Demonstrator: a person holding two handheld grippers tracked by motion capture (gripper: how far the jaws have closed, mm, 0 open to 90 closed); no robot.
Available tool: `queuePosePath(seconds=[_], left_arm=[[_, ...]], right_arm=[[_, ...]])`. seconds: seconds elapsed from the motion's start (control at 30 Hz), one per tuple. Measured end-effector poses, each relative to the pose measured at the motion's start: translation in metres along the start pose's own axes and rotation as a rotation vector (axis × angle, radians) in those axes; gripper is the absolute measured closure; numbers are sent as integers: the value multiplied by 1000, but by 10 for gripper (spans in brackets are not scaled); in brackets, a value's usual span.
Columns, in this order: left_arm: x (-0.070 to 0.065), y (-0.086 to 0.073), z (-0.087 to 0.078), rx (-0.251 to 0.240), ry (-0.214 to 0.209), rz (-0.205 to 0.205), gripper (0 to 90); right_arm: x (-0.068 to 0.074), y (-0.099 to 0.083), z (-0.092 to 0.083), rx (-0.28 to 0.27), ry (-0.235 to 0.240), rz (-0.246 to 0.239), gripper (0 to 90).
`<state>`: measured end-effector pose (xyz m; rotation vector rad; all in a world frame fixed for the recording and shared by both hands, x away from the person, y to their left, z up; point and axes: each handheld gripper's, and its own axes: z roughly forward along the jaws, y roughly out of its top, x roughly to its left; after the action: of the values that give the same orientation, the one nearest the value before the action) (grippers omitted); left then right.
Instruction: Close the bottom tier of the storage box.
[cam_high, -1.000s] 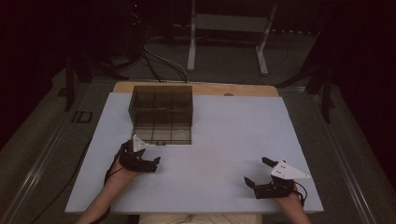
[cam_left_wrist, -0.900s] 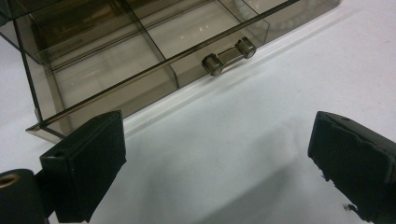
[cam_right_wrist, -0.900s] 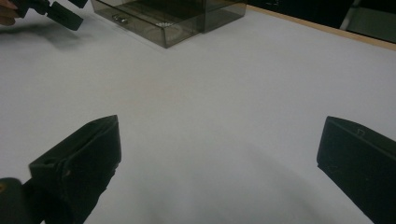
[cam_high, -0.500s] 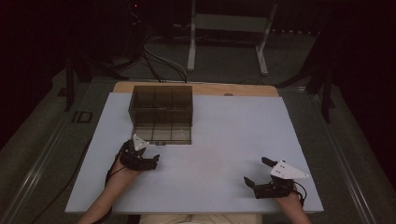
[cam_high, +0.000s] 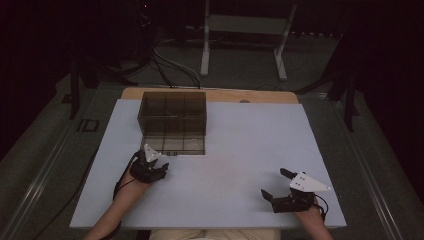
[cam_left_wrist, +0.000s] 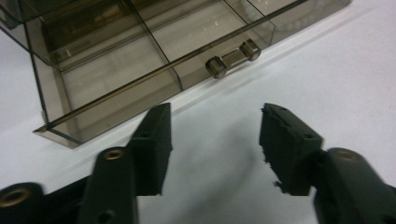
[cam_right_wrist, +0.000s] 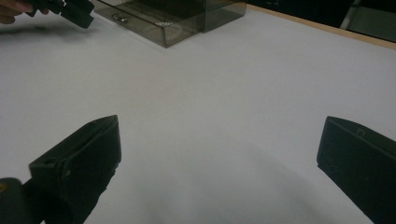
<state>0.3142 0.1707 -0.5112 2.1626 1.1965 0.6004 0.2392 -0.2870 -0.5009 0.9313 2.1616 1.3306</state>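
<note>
The left gripper (cam_high: 161, 169) sits low over the white table (cam_high: 240, 150), at about 6 o'clock from the drawer box (cam_high: 172, 112) and just beside its pulled-out drawer (cam_high: 175, 144). Its jaws have just been closing and now stand half apart, with only bare table between them; they grip nothing. In the left gripper view the drawer handle (cam_left_wrist: 233, 58), a short clear bar between two round knobs, lies at 12 o'clock from the jaws, near but not touching. The right pad there has a rough, chipped edge. The box is smoky brown clear plastic with thin walls and inner dividers; what lies inside is hard to make out, only pale reflections, and its far part is cut off at the top of that view. The right gripper (cam_high: 277, 189) rests near the table's near right corner, at about 4 o'clock from the box and well apart from it, jaws wide apart and empty. In the right gripper view both of its jaws are cut off by the frame, and the left gripper (cam_right_wrist: 77, 11) shows small at 11 o'clock, half out of the picture. Between the two grippers the table is smooth, matte and free, so there is much room. The table's far edge shows a wooden strip (cam_high: 260, 96); beyond it the floor is dark and unclear.
</note>
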Motion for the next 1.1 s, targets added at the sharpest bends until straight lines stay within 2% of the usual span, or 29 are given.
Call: queuePosePath(seconds=[0.17,0.4,0.77,1.1], left_arm=[[0,0,1,5,-5,2,566],[0,0,2,8,17,7,687],[-1,3,4,23,-1,29,793],[2,6,7,23,-13,16,900]], right_arm=[[0,0,0,1,1,-2,0],[0,0,0,0,0,-4,0],[0,0,0,3,-1,-3,0],[0,0,1,7,-1,-6,0]])
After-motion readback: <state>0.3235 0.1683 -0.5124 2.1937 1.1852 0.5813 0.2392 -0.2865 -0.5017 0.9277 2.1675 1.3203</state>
